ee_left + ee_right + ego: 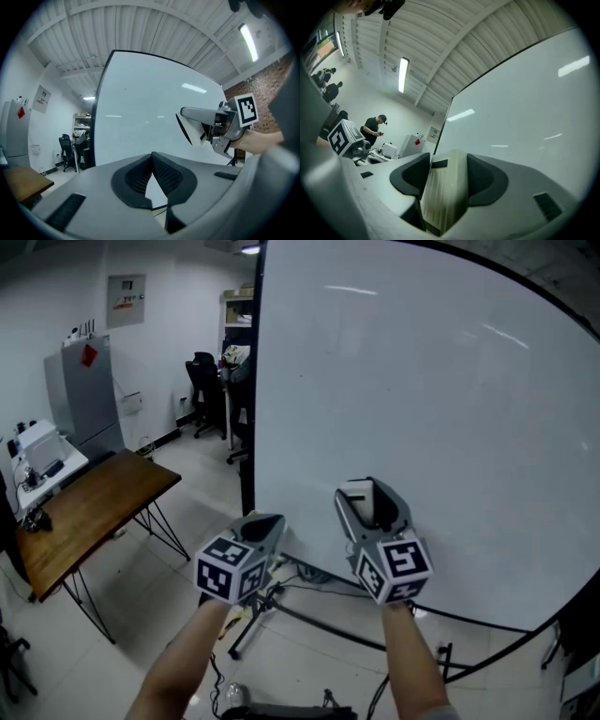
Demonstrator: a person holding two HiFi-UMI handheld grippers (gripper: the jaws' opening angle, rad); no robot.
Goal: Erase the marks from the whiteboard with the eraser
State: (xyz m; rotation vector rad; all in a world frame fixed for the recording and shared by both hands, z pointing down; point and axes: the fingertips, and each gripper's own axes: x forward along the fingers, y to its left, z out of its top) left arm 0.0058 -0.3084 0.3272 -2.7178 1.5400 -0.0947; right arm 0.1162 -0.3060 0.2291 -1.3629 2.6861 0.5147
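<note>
Before the lower left part of the whiteboard point(422, 409), both grippers are held up side by side, each on a bare forearm. The right gripper point(370, 495) is the higher of the two and pinches the eraser point(356, 495). The right gripper view shows the pale, ribbed block clamped upright between the two dark jaw pads, with a dark strip at its upper end. From the left gripper view the eraser shows a dark edge along the side turned toward the board, and it stands out in front of the white surface. Whether it touches the board cannot be told from any view.

The left gripper point(265, 524) sits lower, just beside the right one and near the board's left edge. Its jaws are pressed together at the tips with nothing between them, and only a thin sliver of background shows below the point where they meet.

The board's face is white, with streaks of reflected ceiling light across it. Its dark stand legs point(309, 620) spread over the floor beneath the grippers, with cables lying around them. Well off to the left stands a wooden table point(89, 507) on thin black legs, with a grey cabinet point(84, 395) behind it and a black office chair point(206, 390) farther back by the wall. In the right gripper view a person point(375, 129) in dark clothes stands in the distance.
</note>
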